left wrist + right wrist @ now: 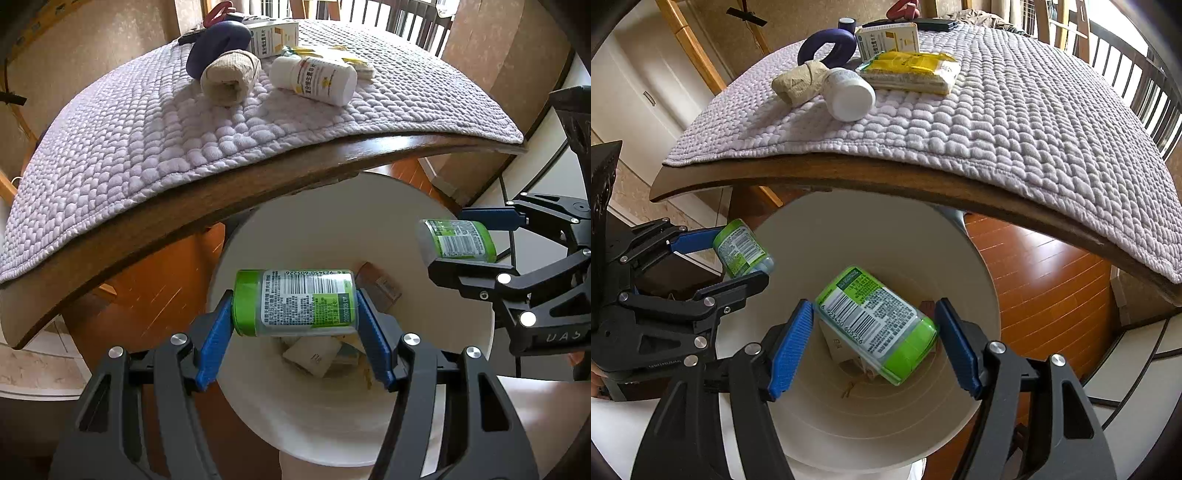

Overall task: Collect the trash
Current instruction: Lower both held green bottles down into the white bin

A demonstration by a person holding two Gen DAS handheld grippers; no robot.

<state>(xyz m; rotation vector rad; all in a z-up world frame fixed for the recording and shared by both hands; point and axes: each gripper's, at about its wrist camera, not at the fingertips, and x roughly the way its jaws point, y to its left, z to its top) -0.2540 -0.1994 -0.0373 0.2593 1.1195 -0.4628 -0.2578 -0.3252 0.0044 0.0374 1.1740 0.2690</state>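
Observation:
My left gripper (pixel 295 328) is shut on a green gum bottle (pixel 295 302), held sideways over the white trash bin (pixel 303 229). It also shows in the right wrist view (pixel 742 254). My right gripper (pixel 873 341) holds a second green gum bottle (pixel 875 325) tilted between its blue pads (pixel 790 343), above the bin (pixel 820 417); the right pad stands slightly off the bottle. The right gripper with its bottle (pixel 458 240) shows in the left wrist view. Boxes (pixel 314 354) lie inside the bin.
A wooden table (pixel 258 181) with a lilac quilted mat (pixel 129 140) stands behind the bin. On it lie a white pill bottle (pixel 314 79), a beige bandage roll (pixel 229 77), a medicine box (pixel 273 37), a yellow packet (pixel 912 70) and a dark purple ring (pixel 831 44).

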